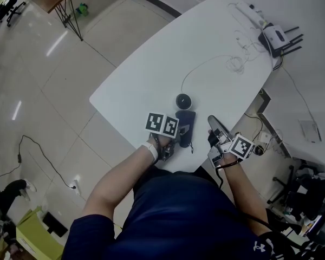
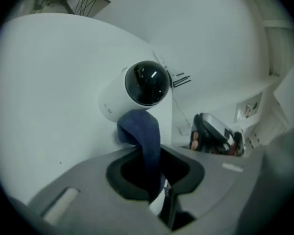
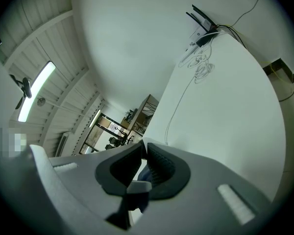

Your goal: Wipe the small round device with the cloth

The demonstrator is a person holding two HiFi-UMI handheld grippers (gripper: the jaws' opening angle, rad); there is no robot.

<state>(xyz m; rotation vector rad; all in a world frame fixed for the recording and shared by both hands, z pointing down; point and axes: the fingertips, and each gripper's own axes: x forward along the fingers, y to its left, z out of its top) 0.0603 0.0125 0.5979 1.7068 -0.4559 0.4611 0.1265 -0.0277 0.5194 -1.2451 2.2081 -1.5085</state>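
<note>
The small round device (image 1: 183, 100), a white body with a black glossy dome (image 2: 147, 82), sits near the front of the white table (image 1: 151, 75). A dark blue cloth (image 1: 185, 124) lies just in front of it. My left gripper (image 1: 175, 134) is shut on one end of this cloth (image 2: 139, 131), which hangs from the jaws and touches the device's white base. My right gripper (image 1: 214, 126) rests at the table's front right edge, apart from the device. In its own view the right gripper (image 3: 143, 148) has its tips together with nothing pinched at them.
A white router (image 1: 276, 37) with black antennas stands at the far right corner, also visible as the router (image 3: 203, 31). A thin white cable (image 1: 206, 64) loops from it to the device. The right gripper (image 2: 213, 133) shows to the right of the device. The table's front edge is close.
</note>
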